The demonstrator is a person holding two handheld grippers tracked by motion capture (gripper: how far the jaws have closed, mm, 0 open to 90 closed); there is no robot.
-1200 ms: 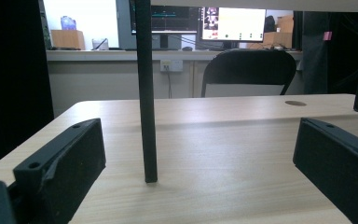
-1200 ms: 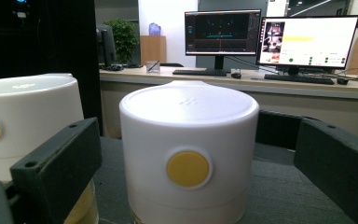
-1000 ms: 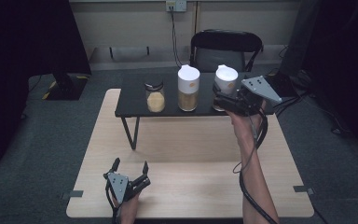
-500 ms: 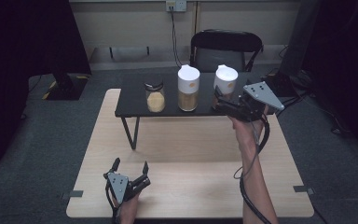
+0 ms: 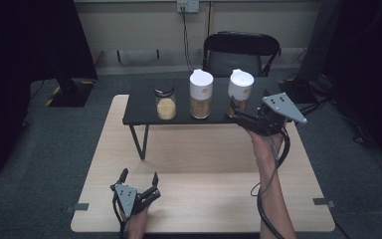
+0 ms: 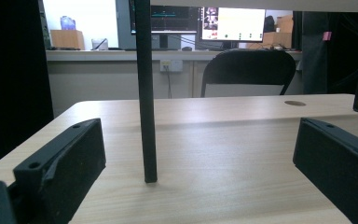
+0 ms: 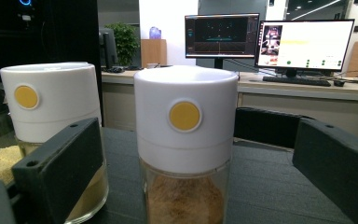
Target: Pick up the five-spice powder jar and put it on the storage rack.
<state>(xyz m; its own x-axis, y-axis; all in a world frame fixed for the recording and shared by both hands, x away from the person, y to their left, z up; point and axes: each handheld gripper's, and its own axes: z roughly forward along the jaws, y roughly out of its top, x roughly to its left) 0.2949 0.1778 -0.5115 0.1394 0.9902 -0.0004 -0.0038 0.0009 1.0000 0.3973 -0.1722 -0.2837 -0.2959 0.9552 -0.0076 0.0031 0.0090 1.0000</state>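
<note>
1. Straight ahead of the right hand-held gripper [image 5: 235,110], between its two spread jaws, stands the white-lidded jar [image 7: 185,144] of brown powder; the jaws flank it without touching, so this hand-held gripper is open and holds nothing.
2. Just beyond that jar and to the left in the right gripper view, a second white-lidded jar [image 7: 51,112] stands with paler contents (each lid carries a round yellow dot on its front).
3. Seen from the high view, both jars sit on a low black shelf [image 5: 139,107], the near one [image 5: 240,92] right at the gripper's jaw tips and the taller one [image 5: 201,93] just beside it, farther from the gripper.
4. Farther along the shelf, well apart from the right hand-held gripper, stands a small glass jar [image 5: 165,103] of yellow grains with no white lid.
5. Near the front edge of the tabletop [image 5: 204,164], the left hand-held gripper [image 5: 138,178] rests low, jaws wide apart and empty.
6. Directly ahead of the left hand-held gripper, between its open jaws in the left gripper view, a thin black shelf leg [image 6: 145,93] stands upright on the pale wood.
7. Beyond the shelf, a black chair [image 5: 241,52] stands behind the tabletop.
</note>
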